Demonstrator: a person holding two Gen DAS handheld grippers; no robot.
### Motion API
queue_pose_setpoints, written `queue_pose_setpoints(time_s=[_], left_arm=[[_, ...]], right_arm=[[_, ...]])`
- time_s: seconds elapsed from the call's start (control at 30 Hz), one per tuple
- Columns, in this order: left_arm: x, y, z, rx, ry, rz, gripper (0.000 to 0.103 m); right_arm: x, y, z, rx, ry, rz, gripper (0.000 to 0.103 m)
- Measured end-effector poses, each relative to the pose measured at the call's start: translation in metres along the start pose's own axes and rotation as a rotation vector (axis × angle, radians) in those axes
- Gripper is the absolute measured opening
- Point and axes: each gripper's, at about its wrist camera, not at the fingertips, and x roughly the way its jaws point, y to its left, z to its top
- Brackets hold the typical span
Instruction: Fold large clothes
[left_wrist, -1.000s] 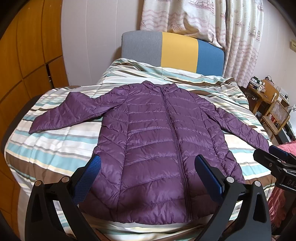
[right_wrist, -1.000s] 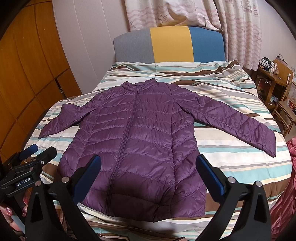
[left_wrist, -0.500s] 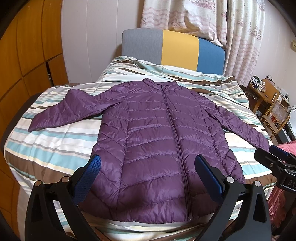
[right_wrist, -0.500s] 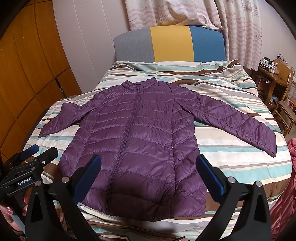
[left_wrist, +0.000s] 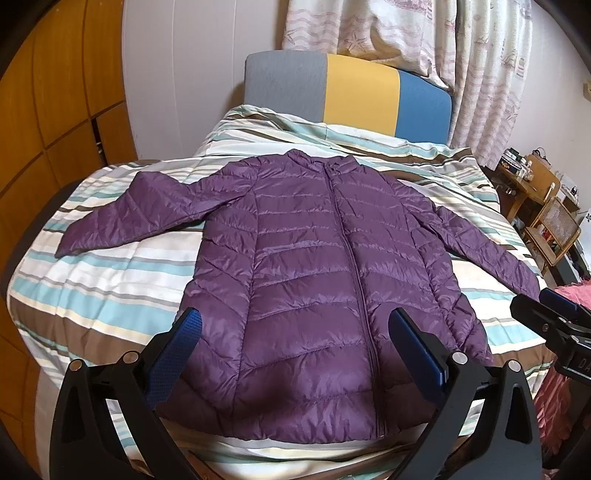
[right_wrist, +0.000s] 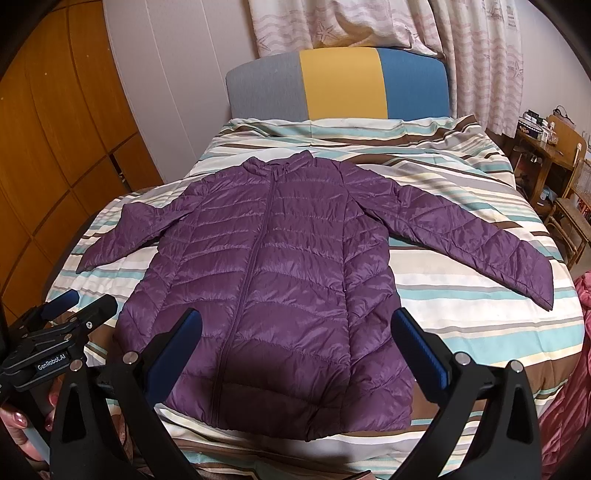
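My left tongs (left_wrist: 293, 334) and my right tongs (right_wrist: 295, 334) both stand wide apart with nothing between the blue pads, hovering above the hem of the purple quilted puffer jacket (left_wrist: 317, 280), and in the last second they have risen only a little. The jacket lies flat, front up and zipped, on the striped quilt of the bed (left_wrist: 110, 291), both sleeves spread, exactly as before. So I judge no fold is begun; a sleeve probably comes first

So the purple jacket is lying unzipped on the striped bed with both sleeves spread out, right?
Not unzipped: the jacket is zipped shut to the collar, as the right wrist view shows. It does lie on the striped bed with both sleeves spread out.
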Motion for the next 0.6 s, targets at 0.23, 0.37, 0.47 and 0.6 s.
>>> queue_pose_setpoints(time_s=[0.23,0.37,0.47,0.6], left_arm=[[0.004,0.003,0.006,-0.005,0.018,0.003,0.1],[0.011,0.004,0.008,-0.008,0.03,0.013,0.1],[0.022,0.007,0.012,-0.004,0.033,0.021,0.1],[0.045,0.018,0.014,-0.021,0.032,0.007,0.1]], right_arm=[[0.003,-0.004,0.0,0.007,0.002,0.013,0.101],[0.014,-0.015,0.001,0.062,0.018,-0.022,0.101],[0.034,-0.037,0.0,0.132,0.056,-0.023,0.101],[0.054,-0.075,0.0,0.193,-0.012,0.003,0.101]])
